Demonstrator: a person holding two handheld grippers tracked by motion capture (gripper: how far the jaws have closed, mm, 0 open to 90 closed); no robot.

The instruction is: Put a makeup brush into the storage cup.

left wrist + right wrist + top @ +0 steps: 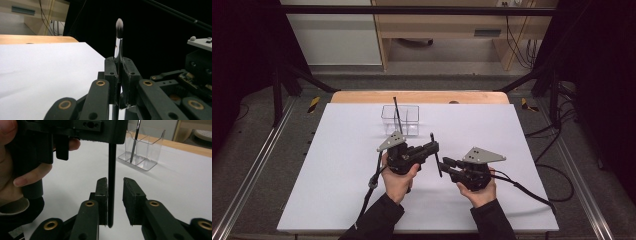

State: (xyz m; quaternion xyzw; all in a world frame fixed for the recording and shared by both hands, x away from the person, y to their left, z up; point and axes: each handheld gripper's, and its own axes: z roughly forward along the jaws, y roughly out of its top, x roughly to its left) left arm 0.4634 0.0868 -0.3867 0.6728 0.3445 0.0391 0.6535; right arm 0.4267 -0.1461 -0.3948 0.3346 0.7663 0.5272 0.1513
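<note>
A black-handled makeup brush (pixel 436 152) stands nearly upright over the white mat, its bristle tip (pixel 119 25) at the top. My left gripper (pixel 432 148) is shut on the brush (pixel 119 47) just below the metal ferrule. In the right gripper view the lower handle (pixel 111 170) runs down between the pads of my right gripper (pixel 115 182). It lies against the left pad, with a clear gap to the right pad, so this gripper (pixel 445 164) is open. In the left gripper view my own jaws (pixel 119 62) press on the brush from both sides.
A clear divided box (pixel 412 117) stands at the back middle of the white mat (pixel 337 165), with another thin brush (pixel 396 112) leaning in it. From the right gripper view the box (pixel 152 147) lies beyond the jaws. A wooden table edge (pixel 419 97) borders the mat's far side.
</note>
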